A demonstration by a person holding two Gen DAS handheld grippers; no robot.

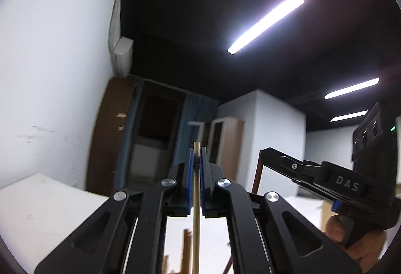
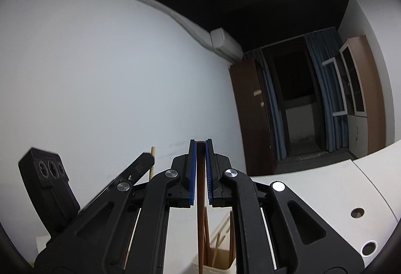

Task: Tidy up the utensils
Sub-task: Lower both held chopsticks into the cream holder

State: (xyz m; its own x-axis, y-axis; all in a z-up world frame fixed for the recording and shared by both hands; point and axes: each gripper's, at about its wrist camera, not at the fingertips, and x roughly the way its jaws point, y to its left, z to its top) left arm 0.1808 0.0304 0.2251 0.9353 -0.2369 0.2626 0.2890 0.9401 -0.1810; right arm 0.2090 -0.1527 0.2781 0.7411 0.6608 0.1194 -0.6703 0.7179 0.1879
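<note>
The left gripper point(image 1: 197, 152) is clamped on a pale, round wooden chopstick point(image 1: 196, 211), its blue pads pressed against the stick on both sides. The chopstick runs from 6 o'clock up between the pads, its tip poking just past them at 12 o'clock. The right gripper point(image 2: 201, 142) is likewise closed tight on a dark brown wooden chopstick point(image 2: 201, 198), which stands upright from 6 o'clock to the pad tips. Below it, at 6 o'clock in the right wrist view, a cream rectangular plastic holder point(image 2: 220, 266) sits on the white worktop point(image 2: 313, 193) with several pale and brown sticks leaning in it. In the left wrist view the right gripper appears at 4 o'clock, with a hand point(image 1: 361, 246) around its handle.
</note>
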